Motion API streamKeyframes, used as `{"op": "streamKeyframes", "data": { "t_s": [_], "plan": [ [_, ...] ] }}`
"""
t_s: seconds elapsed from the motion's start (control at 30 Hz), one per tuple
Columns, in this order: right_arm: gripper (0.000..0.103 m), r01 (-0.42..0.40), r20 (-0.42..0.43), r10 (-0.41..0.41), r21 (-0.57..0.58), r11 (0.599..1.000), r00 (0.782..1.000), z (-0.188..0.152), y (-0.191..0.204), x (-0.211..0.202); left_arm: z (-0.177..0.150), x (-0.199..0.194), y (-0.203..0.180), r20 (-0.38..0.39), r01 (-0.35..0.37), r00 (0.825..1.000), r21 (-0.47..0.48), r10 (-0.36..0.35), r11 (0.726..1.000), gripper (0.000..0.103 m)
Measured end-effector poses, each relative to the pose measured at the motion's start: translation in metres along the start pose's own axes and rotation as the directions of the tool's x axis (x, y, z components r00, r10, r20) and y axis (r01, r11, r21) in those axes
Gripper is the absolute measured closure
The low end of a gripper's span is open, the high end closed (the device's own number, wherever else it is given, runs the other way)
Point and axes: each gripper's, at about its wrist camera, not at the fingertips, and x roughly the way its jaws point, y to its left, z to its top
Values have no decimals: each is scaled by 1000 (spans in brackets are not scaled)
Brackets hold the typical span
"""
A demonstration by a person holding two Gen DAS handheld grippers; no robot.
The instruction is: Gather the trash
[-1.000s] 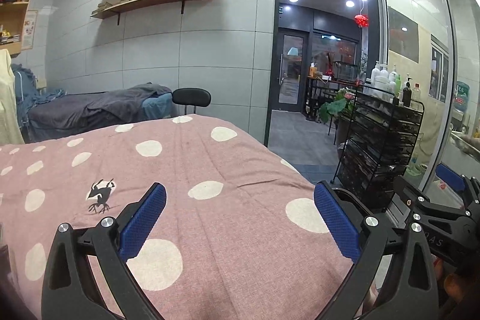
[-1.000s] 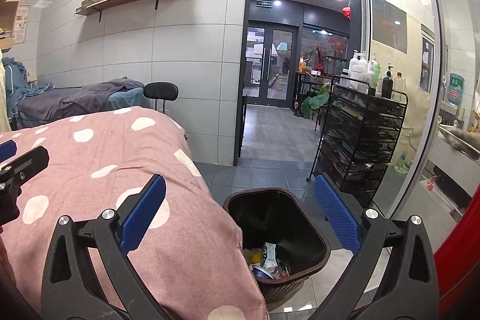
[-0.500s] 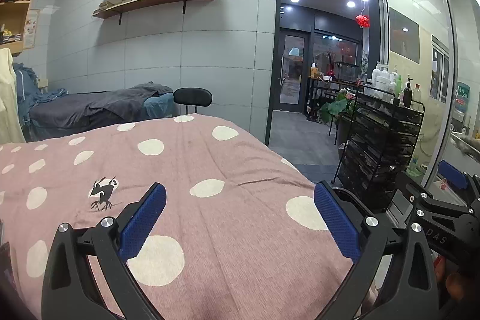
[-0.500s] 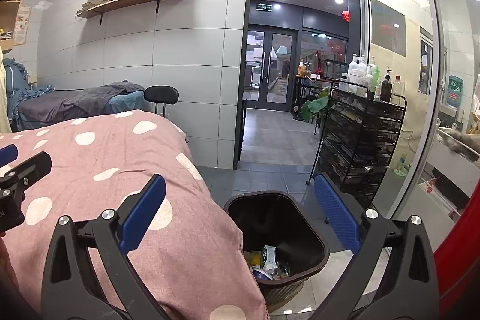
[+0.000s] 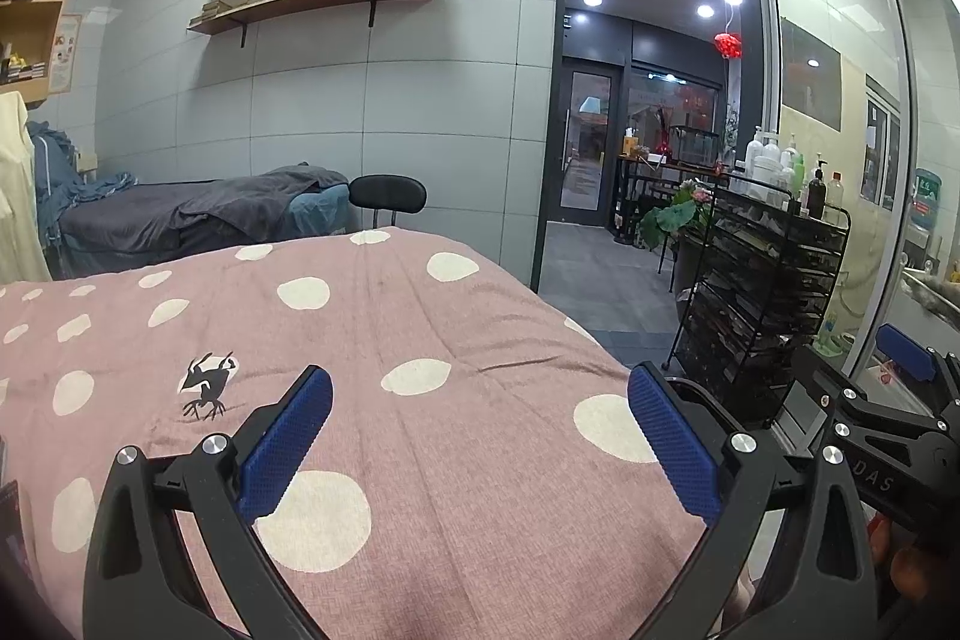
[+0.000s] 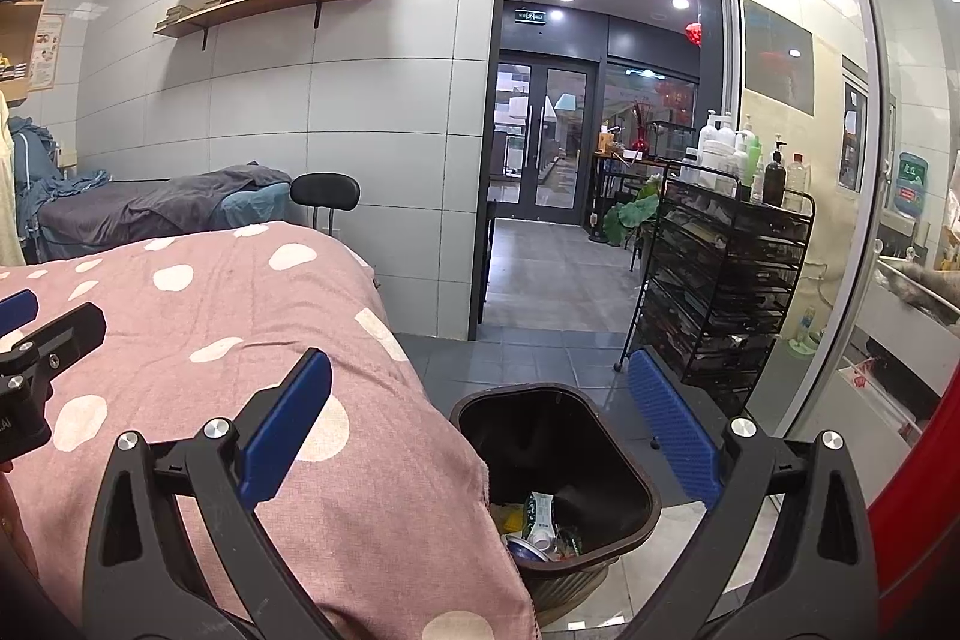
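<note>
My right gripper [image 6: 480, 436] is hanging wide open and empty, its 2 blue pads [image 6: 287, 427] spread apart, and my left gripper [image 5: 480, 451] is doing the same, jaws apart with nothing between them. Just below and ahead of the right one, the black trash bin [image 6: 642, 505] is standing on the floor tiles, touching or nearly touching the edge of the pink dotted cover [image 6: 252, 316]; a crumpled carton and other scraps [image 6: 537, 520] are lying at its bottom. I am seeing no loose trash on the cover under either tool, so I am judging that the collecting is close to done, or that whatever remains is lying outside both views.

Under the left gripper the cover is showing only a small black printed figure [image 5: 207, 388], to the left of my left pad; that is pattern, not litter, and closing on it would be pinching and dragging the cloth. Further ahead to the right, the black wire rack [image 6: 720, 292] with bottles on top is standing near the bin; swinging the right tool wide could be knocking it. The bin looks light, so bumping its rim could be tipping it.
</note>
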Motion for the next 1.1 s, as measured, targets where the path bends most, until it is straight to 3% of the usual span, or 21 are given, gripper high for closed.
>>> {"op": "streamKeyframes", "data": {
  "t_s": [1.1],
  "plan": [
    [6, 1, 1, -1, 0, 1000, 1000, 0, 0, 0, 3, 0, -1, -2, 2, 1000, 1, -2, 1000, 6]
  ]
}}
